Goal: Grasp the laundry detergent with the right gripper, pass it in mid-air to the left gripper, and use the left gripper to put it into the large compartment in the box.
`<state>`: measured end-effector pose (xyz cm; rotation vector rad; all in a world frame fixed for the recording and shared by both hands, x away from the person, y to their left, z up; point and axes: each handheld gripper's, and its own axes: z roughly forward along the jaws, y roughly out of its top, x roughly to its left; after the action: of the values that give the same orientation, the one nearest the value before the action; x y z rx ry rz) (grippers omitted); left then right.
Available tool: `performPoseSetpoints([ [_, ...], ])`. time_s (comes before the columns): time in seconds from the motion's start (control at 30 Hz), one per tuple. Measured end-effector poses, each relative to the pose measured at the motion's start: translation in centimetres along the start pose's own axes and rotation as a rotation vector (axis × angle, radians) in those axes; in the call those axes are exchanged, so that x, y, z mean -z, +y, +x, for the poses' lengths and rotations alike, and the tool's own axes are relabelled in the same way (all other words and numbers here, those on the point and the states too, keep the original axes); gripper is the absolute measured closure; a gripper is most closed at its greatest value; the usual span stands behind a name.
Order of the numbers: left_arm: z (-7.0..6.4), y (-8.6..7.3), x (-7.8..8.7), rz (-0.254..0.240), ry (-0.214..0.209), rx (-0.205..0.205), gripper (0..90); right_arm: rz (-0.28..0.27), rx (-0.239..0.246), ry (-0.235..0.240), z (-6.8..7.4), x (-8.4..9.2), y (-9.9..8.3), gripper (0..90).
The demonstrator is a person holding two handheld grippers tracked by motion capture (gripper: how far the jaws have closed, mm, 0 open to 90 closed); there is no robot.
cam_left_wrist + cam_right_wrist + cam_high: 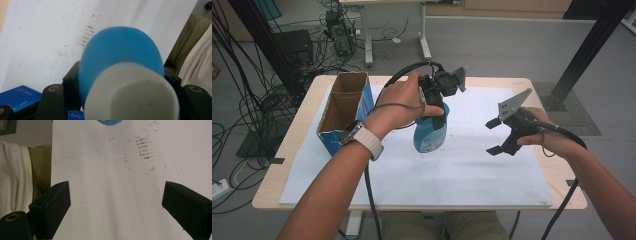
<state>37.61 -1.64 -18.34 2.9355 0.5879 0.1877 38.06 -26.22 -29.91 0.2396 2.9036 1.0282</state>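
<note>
The left gripper (pixel 435 111) is clamped on the blue bottle (pixel 430 133), which hangs cap-up, seemingly just above the table (pixel 462 175), right of the open box (pixel 343 107), while the right gripper (pixel 493 136), wide open and empty, hovers right of the bottle.

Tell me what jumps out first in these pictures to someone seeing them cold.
The blue bottle stands out at mid-table, gripped near its top by the left gripper, its white cap looming large in the left gripper view. To its right the right gripper hangs over the white sheet with jaws wide apart and nothing between them. At the table's left edge stands an open cardboard box with blue sides.
</note>
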Motion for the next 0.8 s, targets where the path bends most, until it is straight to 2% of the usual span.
performPoseSetpoints([
  [0.2,0.3,0.2,0.5,0.007,0.015,0.037,37.0,0.012,-0.001,0.004,0.1,0.0,-0.3,8.8],
  [0.37,1.0,0.1,1.8,0.006,0.051,0.119,37.1,0.046,-0.002,-0.007,-0.3,0.2,-0.8,8.9],
  [0.47,1.8,0.0,3.1,0.0,0.077,0.189,37.1,0.068,-0.013,-0.018,-0.6,0.3,-1.1,9.0],
  [0.63,3.2,-0.5,5.3,0.008,0.138,0.306,37.1,0.074,-0.035,-0.021,-1.2,0.5,-1.8,8.9],
  [0.67,3.4,-0.5,5.5,0.01,0.147,0.315,37.1,0.073,-0.034,-0.021,-1.3,0.5,-1.8,9.0],
  [0.8,4.3,-0.9,6.7,0.012,0.159,0.411,37.1,0.074,-0.042,-0.026,-1.6,0.6,-1.9,9.0],
])
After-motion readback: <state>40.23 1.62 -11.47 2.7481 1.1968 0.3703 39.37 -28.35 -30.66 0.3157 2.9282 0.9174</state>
